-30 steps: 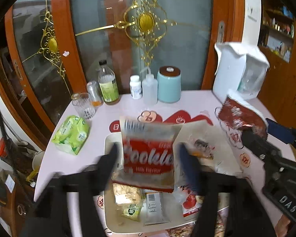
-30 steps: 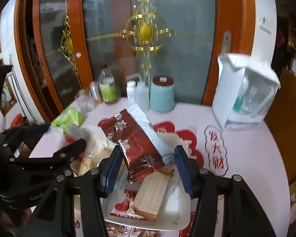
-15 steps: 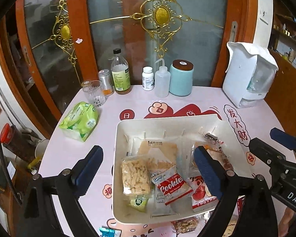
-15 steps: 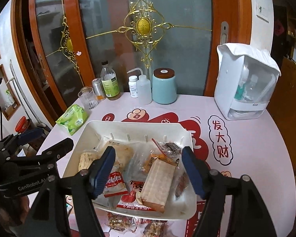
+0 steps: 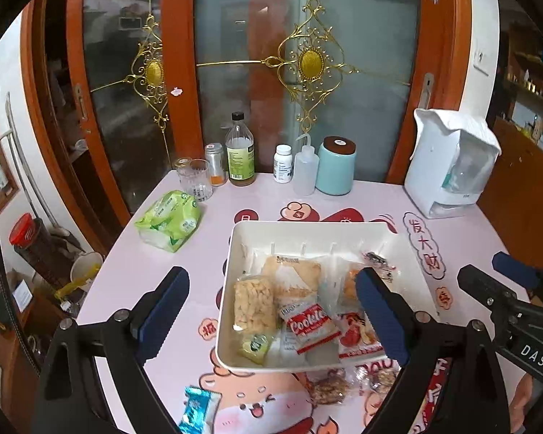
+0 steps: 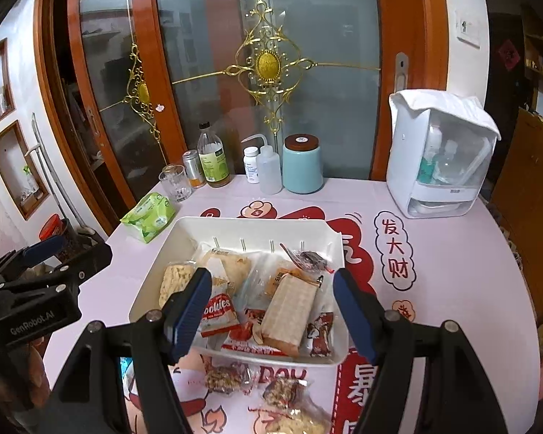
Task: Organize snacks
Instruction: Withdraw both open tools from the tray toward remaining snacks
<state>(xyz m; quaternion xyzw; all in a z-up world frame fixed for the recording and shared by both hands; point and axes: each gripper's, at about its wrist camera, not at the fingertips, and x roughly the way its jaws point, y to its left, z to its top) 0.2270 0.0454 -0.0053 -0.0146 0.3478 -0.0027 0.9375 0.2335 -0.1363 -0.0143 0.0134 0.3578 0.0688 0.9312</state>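
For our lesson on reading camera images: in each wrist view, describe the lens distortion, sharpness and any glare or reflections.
Left wrist view: fisheye bends the orange wooden door frame into curves, corners are black, the white rectangular snack tray is sharp, and the frosted glass door panel shows dim reflections. Right wrist view: same bowing and dark corners, sharp focus, and soft glare on the glossy pink printed tablecloth.

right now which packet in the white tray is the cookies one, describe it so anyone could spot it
Start at the white plastic tray in the middle of the pink table. Near its front edge lies a small red-and-white packet, the only one with "Cookies" in white script, beside the clear bag of pale crackers.
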